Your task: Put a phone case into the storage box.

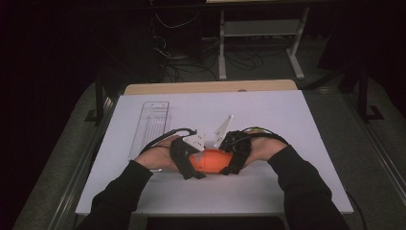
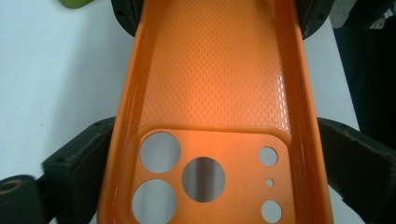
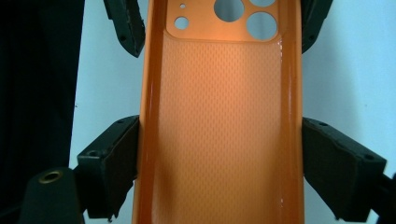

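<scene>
Orange phone case [image 1: 210, 160] sits clamped between both claws, left claw [image 2: 210, 158] and right claw [image 3: 219, 158] each pressing its side walls above the counter [image 1: 268, 115].

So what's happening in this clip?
A person holds an orange phone case between two handheld grippers above a white table. The left gripper clasps the end with the camera cutouts, its jaws against both side walls. The right gripper clamps the other end the same way. The case's textured inside faces both gripper cameras. A clear plastic tray lies to the left, untouched.
</scene>
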The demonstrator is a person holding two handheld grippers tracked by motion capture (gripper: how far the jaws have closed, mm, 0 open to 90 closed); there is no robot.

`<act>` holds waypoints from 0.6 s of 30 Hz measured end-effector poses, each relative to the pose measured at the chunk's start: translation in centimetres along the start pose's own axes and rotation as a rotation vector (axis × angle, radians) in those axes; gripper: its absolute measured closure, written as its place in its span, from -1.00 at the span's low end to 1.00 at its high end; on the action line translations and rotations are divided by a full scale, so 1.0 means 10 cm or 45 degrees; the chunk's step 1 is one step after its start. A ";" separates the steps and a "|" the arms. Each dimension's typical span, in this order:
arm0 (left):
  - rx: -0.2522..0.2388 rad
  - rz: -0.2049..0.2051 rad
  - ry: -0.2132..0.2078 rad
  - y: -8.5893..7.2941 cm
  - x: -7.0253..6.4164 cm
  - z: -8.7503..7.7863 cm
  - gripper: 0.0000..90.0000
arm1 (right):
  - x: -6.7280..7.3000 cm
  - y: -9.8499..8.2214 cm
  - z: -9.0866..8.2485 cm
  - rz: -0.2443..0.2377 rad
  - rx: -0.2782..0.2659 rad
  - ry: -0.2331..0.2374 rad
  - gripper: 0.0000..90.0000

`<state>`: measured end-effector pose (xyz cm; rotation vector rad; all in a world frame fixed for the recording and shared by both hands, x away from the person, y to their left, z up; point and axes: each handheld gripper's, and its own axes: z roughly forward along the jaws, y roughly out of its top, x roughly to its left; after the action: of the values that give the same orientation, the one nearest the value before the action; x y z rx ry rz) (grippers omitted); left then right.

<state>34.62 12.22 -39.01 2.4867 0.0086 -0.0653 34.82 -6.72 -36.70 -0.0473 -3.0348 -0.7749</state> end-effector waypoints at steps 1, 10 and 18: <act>0.001 0.001 -0.001 0.00 0.00 0.00 -0.85 | 0.00 0.00 -0.01 -0.003 -0.003 -0.007 -0.66; -0.013 0.014 0.002 0.00 0.01 -0.01 -0.66 | 0.01 0.00 0.00 -0.004 0.005 0.000 -0.66; 0.003 -0.010 -0.009 0.00 0.01 -0.02 -0.63 | 0.00 -0.03 0.03 -0.009 -0.026 0.028 -0.67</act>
<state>34.72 12.34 -38.88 2.4885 0.0160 -0.0772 34.86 -6.85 -37.09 -0.0281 -3.0084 -0.8021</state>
